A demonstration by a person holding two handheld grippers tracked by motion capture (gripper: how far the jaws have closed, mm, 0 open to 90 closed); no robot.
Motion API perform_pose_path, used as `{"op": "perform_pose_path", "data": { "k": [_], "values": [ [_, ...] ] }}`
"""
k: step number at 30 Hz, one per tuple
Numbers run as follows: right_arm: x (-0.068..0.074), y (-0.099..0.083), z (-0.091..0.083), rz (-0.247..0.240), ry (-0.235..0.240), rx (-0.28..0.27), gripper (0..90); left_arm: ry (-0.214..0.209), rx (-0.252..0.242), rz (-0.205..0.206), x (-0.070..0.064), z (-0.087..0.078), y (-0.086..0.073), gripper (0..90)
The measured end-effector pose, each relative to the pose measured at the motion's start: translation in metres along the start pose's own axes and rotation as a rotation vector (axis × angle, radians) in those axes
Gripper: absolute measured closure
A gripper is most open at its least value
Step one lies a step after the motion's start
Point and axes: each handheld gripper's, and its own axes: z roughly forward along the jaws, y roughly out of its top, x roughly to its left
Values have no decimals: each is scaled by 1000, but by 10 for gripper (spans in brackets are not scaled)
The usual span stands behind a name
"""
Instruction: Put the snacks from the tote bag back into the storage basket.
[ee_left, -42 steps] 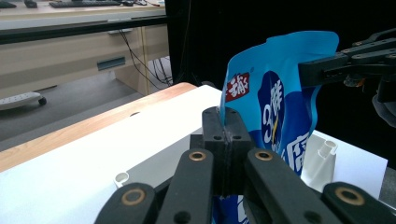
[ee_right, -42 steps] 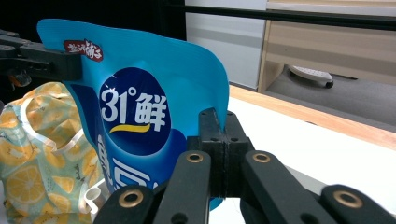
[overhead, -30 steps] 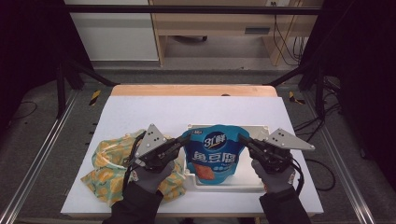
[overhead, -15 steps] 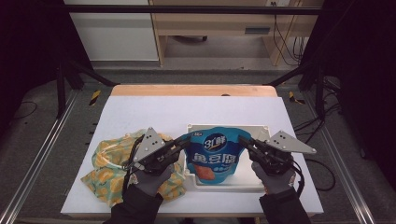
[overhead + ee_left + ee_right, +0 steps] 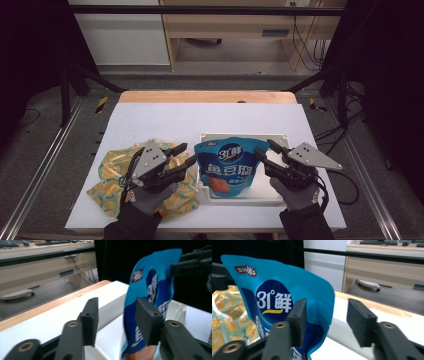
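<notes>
- I have the blue pouch [image 5: 226, 165] standing upright in the white tray [image 5: 280, 196], on the near half of the table [image 5: 150, 120].
- My left gripper [image 5: 182, 156] sits at the pouch's left edge. In the left gripper view its jaws stand spread with a clear gap; one pad lies in front of the pouch's [image 5: 150, 297] edge, the other is off it over bare table. I cannot tell whether that nearer pad touches the film.
- My right gripper [image 5: 264, 150] is at the pouch's upper right corner. In the right gripper view its jaws are also spread: the pouch [image 5: 279, 300] lies behind one pad and the other pad is clear of it, over the tray's wall. Nothing is pinched here.
- In the left gripper view a dark jaw shows at the pouch's top corner, far side; whether it presses the film I cannot tell.
- The yellow bag [image 5: 112, 175] lies flat on the table to the left of the tray, partly under my left hand [image 5: 145, 197], untouched by either pair of jaws.
- As I judge it: the pouch is in the tray and stands there, so the placing looks done or nearly so. What seems left is to draw both grippers clear without tipping it.
- The yellow bag may be next; nothing shows it started.
</notes>
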Motion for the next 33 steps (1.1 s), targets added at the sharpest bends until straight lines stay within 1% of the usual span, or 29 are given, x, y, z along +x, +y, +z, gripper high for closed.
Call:
{"op": "perform_pose_path", "data": {
  "k": [2,4,5,8,11,13,15,18,20,24,26,28,33],
  "values": [
    [-1,0,-2,6,-11,-11,409,7,8,-9,4,-6,-5,500],
    [-2,0,-4,10,-20,-10,364,18,19,-6,9,-12,-10,471],
    [-2,-1,-4,6,-23,-13,344,24,22,-11,11,-15,-14,460],
    [-2,-6,-7,-4,-35,-9,306,51,30,-25,20,-23,-21,433],
    [-3,-10,-9,-11,-42,5,281,70,30,-57,29,-33,-26,399],
    [-5,-12,-12,-12,-48,4,272,81,28,-77,34,-40,-29,379],
    [-7,-14,-15,-11,-54,0,264,100,28,-77,38,-46,-33,366],
    [-11,-17,-20,-9,-67,-9,264,116,33,-78,45,-54,-39,356],
    [-15,-19,-23,-5,-79,-14,265,117,32,-84,49,-58,-43,348],
    [-23,-26,-27,-1,-104,-8,264,124,18,-78,54,-66,-47,334],
    [-27,-29,-28,2,-112,-1,261,137,13,-72,57,-70,-50,331],
    [-30,-33,-29,13,-121,3,257,147,20,-80,61,-73,-53,324],
    [-37,-40,-27,15,-136,23,248,168,30,-97,70,-81,-61,320]
  ]
}}
